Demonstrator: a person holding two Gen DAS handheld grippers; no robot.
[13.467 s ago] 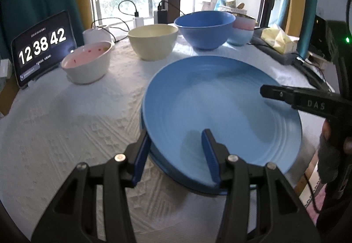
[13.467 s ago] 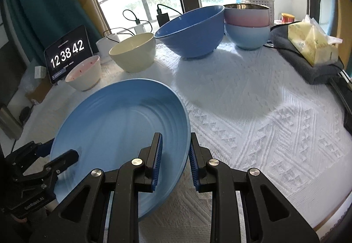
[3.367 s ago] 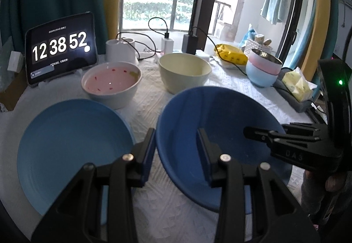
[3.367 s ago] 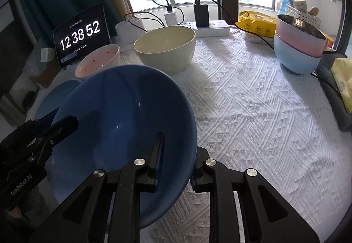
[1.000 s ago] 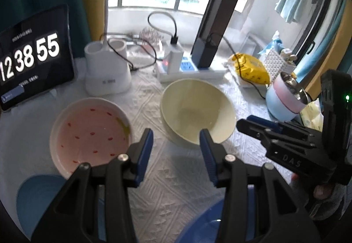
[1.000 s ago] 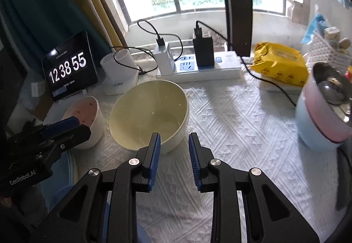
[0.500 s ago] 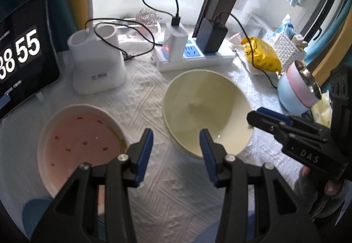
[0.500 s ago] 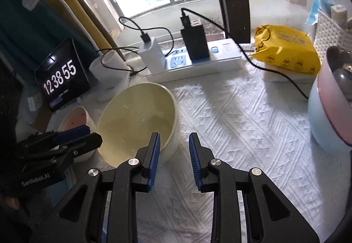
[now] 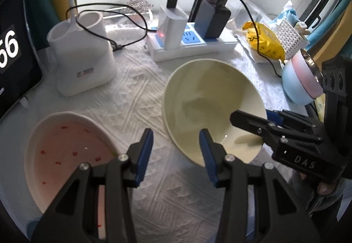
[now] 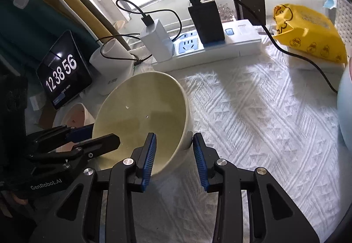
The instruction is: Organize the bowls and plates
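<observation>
A cream bowl stands on the white cloth. My left gripper straddles its left rim, with one pad inside and one outside, neither touching. In the right wrist view that same left gripper shows at the bowl's far side. My right gripper straddles the right wall of the bowl; its jaws are opening and both pads stand off the wall. It appears again as the right gripper in the left wrist view. A white bowl with a pink, red-speckled inside sits to the left.
Stacked pink and light-blue bowls stand at the right. Behind the cream bowl are a power strip with chargers and cables, a white holder, a tablet clock, a yellow pack and a white basket.
Both grippers came forward and down onto the cream bowl, so each now has a rim between its jaws. The right jaws have widened.
</observation>
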